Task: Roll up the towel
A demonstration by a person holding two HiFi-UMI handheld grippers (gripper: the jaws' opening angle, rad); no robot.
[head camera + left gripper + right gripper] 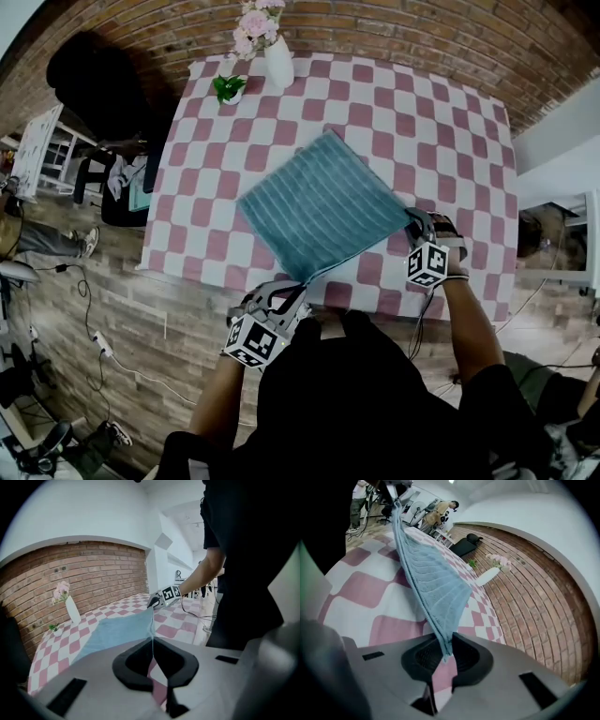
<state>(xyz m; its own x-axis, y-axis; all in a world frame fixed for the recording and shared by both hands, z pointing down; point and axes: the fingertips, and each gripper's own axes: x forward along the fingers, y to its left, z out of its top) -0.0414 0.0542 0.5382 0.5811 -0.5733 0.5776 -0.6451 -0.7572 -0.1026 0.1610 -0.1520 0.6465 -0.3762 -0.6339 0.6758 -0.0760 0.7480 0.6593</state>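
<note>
A blue ribbed towel (pixel 319 202) lies spread diagonally on the pink-and-white checked table (pixel 450 122). Its near edge is stretched between my two grippers. My left gripper (pixel 292 289) is shut on the towel's nearest corner at the table's front edge; in the left gripper view the thin towel edge (pixel 117 632) runs straight between the closed pads of that gripper (pixel 153 660). My right gripper (pixel 413 219) is shut on the right corner. In the right gripper view the towel (pixel 433 583) hangs down into the pinched jaws of the gripper (pixel 444 653).
A white vase of pink flowers (pixel 278 61) and a small potted plant (pixel 228 89) stand at the table's far left. Behind the table is a brick wall (pixel 394 23). A dark chair (pixel 103 89) and clutter sit left of the table, and wood floor lies in front.
</note>
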